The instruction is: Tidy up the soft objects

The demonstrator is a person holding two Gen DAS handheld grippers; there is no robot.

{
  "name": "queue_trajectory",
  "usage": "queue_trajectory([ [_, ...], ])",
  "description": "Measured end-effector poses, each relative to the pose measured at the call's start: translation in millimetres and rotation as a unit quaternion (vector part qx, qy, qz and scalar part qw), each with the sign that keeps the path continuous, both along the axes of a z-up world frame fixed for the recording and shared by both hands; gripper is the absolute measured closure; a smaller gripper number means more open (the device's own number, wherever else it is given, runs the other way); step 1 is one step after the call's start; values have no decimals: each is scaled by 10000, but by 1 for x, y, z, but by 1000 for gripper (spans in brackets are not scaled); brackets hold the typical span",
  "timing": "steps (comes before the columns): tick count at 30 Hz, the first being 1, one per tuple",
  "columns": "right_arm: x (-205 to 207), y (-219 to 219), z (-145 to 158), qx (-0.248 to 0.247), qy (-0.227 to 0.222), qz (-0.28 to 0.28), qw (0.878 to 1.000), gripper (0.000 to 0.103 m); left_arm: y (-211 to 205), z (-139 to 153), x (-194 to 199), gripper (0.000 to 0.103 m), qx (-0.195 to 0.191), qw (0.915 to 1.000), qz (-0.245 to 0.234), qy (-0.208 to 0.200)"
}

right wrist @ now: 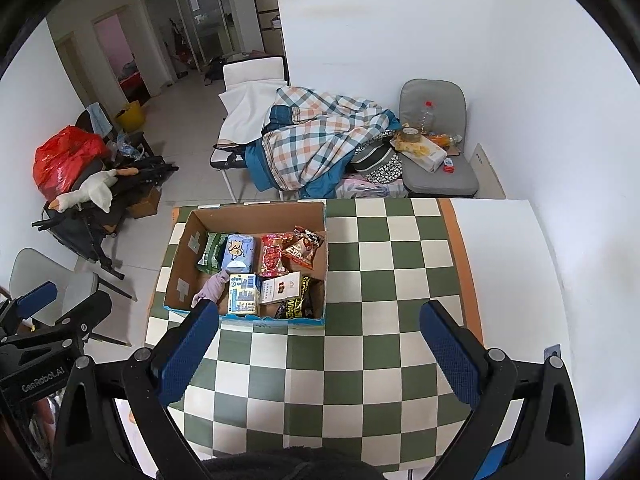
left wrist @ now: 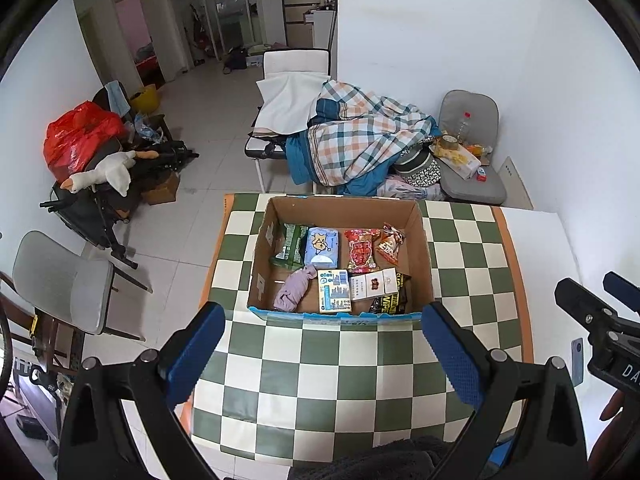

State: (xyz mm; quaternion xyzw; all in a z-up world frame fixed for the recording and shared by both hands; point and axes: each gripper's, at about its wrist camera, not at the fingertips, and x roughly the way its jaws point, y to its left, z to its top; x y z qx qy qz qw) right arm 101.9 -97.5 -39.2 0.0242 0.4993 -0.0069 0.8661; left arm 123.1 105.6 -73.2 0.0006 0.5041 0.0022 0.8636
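- Plainly, both grippers hover empty over the checkered table (left wrist: 320, 360): left gripper (left wrist: 324, 344) and right gripper (right wrist: 320, 344) each have their fingers spread wide, grasping nothing.
- Ahead of the left fingers stands the cardboard box (left wrist: 344, 208); from the right fingers it lies ahead and leftward, so the left hand is probably nearer.
- Inside, the lilac cloth (left wrist: 294, 288) lies nearest the left finger's side, its long axis running away from the fingers.
- Count: one cloth, one blue tissue pack (left wrist: 322, 248), one green pack (left wrist: 294, 242), two red snack bags, three small cartons or so.
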Motion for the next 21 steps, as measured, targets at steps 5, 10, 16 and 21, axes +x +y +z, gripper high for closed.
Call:
queue_trajectory([
  [5,0,-3,0,-33,-16,-16,10000,1,0,0,-1,2,-34,10000,11,17],
  [10,2,-6,1,-59,-24,-52,10000,1,0,0,-1,2,-20,10000,12,8],
  [16,2,-8,2,-91,-46,-67,9999,1,2,3,-3,2,-10,10000,17,-34],
  [21,1,-8,4,-115,-27,-85,9999,1,2,3,-3,2,-15,10000,19,-22],
])
